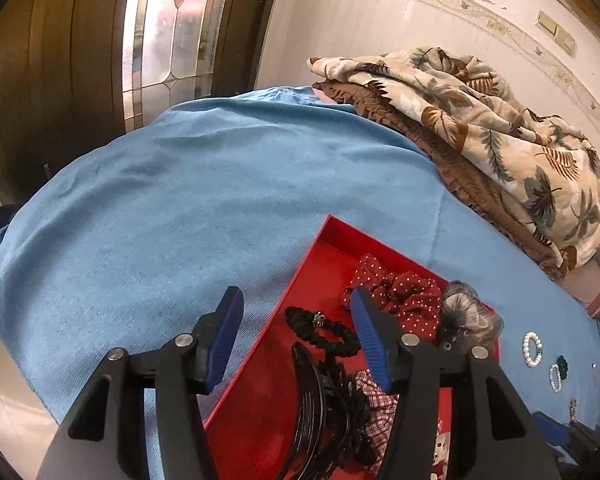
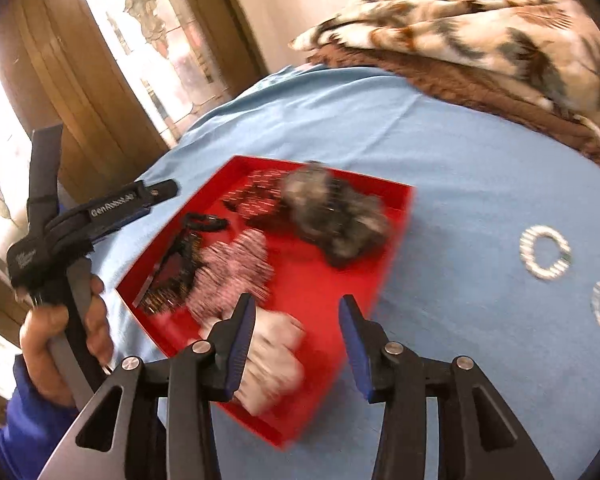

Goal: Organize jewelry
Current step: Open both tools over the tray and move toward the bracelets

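Blue cloth backs left gripper lettered "GenRobot.AI".

The red tray lay on the blue cloth, blurred. Inside it, a grey fluffy scrunchie sat at the far side, a pink checked scrunchie toward its left, a black hair tie beyond that. The right gripper hung over the tray's near corner, jaws apart, nothing between them. Right of the tray lay a pearl bracelet. Left of the tray, a hand gripped the left gripper's handle.
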`<state>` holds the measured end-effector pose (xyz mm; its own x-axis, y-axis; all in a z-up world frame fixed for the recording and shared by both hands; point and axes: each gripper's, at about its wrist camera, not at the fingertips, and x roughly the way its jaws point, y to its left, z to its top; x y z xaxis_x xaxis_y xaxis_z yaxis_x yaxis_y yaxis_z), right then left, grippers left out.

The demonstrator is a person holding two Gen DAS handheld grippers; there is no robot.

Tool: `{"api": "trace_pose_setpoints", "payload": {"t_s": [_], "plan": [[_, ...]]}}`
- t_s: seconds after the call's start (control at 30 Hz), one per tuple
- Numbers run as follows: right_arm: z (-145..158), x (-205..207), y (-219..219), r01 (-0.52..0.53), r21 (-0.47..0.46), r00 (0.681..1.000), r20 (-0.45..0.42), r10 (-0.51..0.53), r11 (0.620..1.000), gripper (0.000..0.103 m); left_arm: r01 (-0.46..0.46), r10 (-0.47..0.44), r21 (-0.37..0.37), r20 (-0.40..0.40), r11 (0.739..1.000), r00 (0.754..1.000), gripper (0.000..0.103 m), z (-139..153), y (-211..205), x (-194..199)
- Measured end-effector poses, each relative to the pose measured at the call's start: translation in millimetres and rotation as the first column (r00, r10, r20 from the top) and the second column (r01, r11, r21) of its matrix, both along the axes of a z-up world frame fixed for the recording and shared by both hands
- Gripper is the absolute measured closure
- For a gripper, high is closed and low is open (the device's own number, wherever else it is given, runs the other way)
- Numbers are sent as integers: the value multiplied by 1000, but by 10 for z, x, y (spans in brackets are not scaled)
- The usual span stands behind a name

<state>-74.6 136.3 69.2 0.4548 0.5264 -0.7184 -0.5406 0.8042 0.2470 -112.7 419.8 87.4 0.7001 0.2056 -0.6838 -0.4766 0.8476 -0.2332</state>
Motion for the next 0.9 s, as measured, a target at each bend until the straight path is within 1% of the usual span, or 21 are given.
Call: {"api": "trace_pose_setpoints", "payload": {"t_s": [0.1,0.2,0.27,0.37,0.47,0.6,0.7,0.77,0.8,0.9], "plan": [[-20,-65,-349,56,-32,998,9,-56,998,56,-1,1,9,-8,1000,1000,48,-2,-40,-18],[-65,-133,-759,124,-68,992,14,-123,990,55,3,-3,40,-9,999,1000,48,24,-157,-47],[-86,-162,-1012,163,-76,987,8,-163,984,55,11,-10,59,-5,998,1000,48,49,-239,-64],[-135,-196,-1404,228,-85,973,-2,-229,970,55,21,-21,108,2,994,1000,48,84,-409,-95],[-171,-250,-1781,298,-76,954,-20,-300,952,55,52,-51,170,-13,984,999,48,93,-625,-97],[-172,-306,-2159,364,-69,930,-26,-366,929,55,140,-126,242,-76,960,989,48,58,-1000,-87],[-138,-324,-2349,395,-69,918,-11,-397,916,54,210,-190,283,-99,936,977,48,100,-1303,-159],[-117,-330,-2477,415,-58,909,-5,-416,908,50,250,-227,299,-110,921,968,48,126,-1480,-209],[-111,-333,-2541,425,-51,905,-4,-426,904,49,272,-247,307,-119,912,962,48,138,-1574,-232],[-134,-342,-2649,445,-36,895,-9,-446,895,49,319,-289,308,-141,896,947,47,162,-1783,-258]]}}
